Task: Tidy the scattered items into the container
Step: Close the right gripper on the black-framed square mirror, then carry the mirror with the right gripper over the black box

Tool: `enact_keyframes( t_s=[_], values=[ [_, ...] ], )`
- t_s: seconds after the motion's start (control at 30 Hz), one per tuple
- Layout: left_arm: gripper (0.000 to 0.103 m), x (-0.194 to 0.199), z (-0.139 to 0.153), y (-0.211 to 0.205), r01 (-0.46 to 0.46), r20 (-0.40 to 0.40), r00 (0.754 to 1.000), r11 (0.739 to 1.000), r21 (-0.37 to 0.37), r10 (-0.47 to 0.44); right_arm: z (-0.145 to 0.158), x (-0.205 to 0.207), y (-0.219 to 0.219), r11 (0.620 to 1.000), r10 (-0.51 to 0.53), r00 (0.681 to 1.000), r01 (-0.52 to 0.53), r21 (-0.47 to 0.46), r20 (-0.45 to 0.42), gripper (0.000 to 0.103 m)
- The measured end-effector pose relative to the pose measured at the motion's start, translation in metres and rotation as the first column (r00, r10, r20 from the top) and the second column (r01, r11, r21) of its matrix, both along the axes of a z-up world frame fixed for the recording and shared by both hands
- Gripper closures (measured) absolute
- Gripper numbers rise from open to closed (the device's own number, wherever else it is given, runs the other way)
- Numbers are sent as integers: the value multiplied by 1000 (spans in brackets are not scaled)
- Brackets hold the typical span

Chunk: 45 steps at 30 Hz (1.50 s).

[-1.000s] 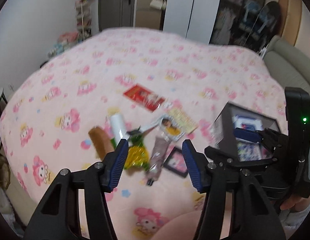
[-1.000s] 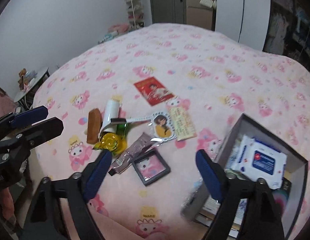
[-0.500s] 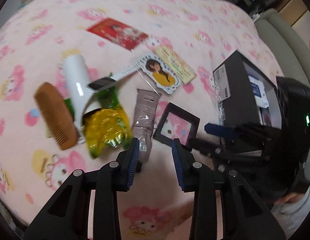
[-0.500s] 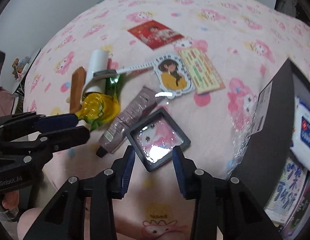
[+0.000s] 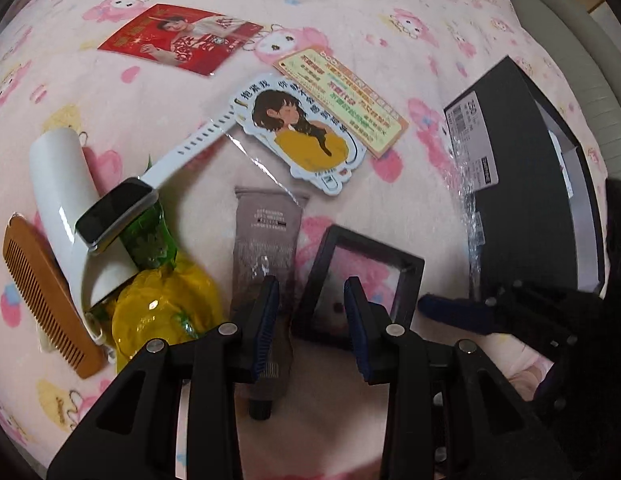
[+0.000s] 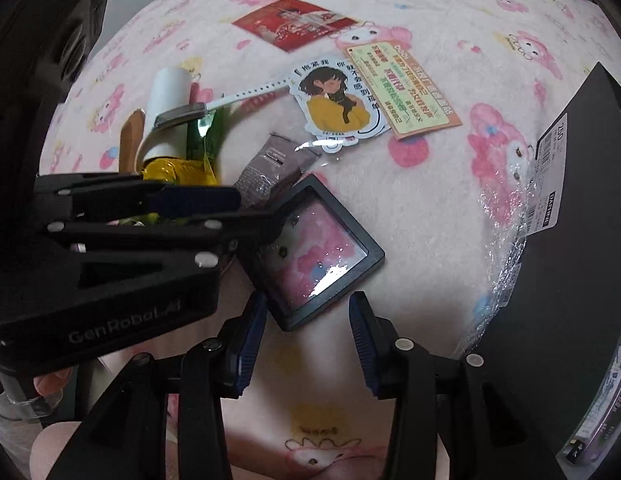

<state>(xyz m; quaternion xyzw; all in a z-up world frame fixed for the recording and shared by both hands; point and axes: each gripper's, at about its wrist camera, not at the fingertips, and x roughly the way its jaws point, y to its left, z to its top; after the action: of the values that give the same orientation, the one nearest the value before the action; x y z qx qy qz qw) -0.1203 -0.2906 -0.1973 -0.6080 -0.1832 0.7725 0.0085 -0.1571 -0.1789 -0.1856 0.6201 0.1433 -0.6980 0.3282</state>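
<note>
Left to right on the pink cartoon-print blanket: one wooden comb, one white tube, one watch, one yellow-green wrapper, one grey-brown tube, one black square frame, one sticker, two cards, red and yellow, and one black box. Left gripper stands narrowly parted over the grey-brown tube and frame; right gripper, partly open, straddles the frame's near corner.
</note>
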Motion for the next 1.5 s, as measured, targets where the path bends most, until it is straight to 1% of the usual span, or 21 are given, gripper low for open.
enact_keyframes(
  t_s=[0.07,0.13,0.27,0.3,0.4,0.47,0.53,0.6,0.73,0.83,0.87,0.93,1.0,1.13,1.23,1.33,1.37,1.4,1.43,1.47,1.5],
  values=[
    [69,-1,1,-1,2,-2,1000,1000,11,-2,-3,-3,-4,1000,-1,1000,1,-1,16,63],
    [75,-2,2,0,17,-10,1000,999,35,-17,-5,-6,-7,1000,-5,1000,5,-6,27,63],
    [79,-4,-5,3,26,9,1000,999,27,-26,-4,-10,-13,1000,-8,1000,8,-10,23,63],
    [82,-4,-11,5,23,21,999,999,31,-24,-5,-10,-16,1000,-9,1000,9,-7,23,63],
    [83,-5,-16,7,28,42,999,999,27,-29,-8,-14,-24,1000,-6,1000,6,18,20,62],
    [84,-1,-11,6,37,43,998,998,43,-39,-10,-16,-29,1000,-2,1000,2,22,24,61],
    [90,3,-6,2,43,45,998,997,69,-46,-9,-18,-34,1000,-4,1000,3,21,21,58],
    [93,9,-1,-5,43,43,998,995,90,-47,-10,-21,-40,1000,-2,1000,2,22,23,57],
    [93,11,2,-17,12,30,999,995,101,-15,-15,-29,-53,1000,-6,999,5,9,53,55],
    [93,4,-10,-21,-22,31,999,991,129,18,-21,-36,-65,1000,-9,996,8,3,86,55],
    [93,1,-13,-20,-21,35,999,993,120,17,-22,-38,-68,1000,-9,996,8,2,92,54],
    [93,-5,-12,-16,0,36,999,996,86,-3,-21,-42,-76,1000,-11,996,12,-6,87,53],
    [93,-5,-3,-16,16,19,1000,997,82,-17,-16,-44,-85,1000,-11,997,12,-16,71,54],
    [93,3,16,-29,10,-20,1000,988,154,-7,2,-46,-103,1000,-1,1000,1,-22,-18,54],
    [93,31,33,-30,2,-58,998,982,191,9,14,-49,-114,998,-7,999,5,-62,-37,56],
    [93,47,43,-19,1,-94,995,980,199,18,16,-32,-102,995,-7,999,3,-95,-45,56],
    [93,48,46,-10,6,-108,994,980,198,16,19,-20,-81,994,-6,999,1,-106,-52,56],
    [93,50,48,-1,11,-122,992,980,196,13,21,-11,-50,993,-5,998,-3,-119,-60,56],
    [93,51,50,7,16,-136,991,981,195,10,29,2,-29,992,-3,997,-6,-128,-71,56],
    [93,52,52,16,21,-149,989,981,193,8,39,5,-14,991,-3,997,-9,-137,-83,56],
    [93,53,57,23,28,-164,986,981,191,4,54,10,16,989,-3,995,-11,-149,-97,56]
  ],
)
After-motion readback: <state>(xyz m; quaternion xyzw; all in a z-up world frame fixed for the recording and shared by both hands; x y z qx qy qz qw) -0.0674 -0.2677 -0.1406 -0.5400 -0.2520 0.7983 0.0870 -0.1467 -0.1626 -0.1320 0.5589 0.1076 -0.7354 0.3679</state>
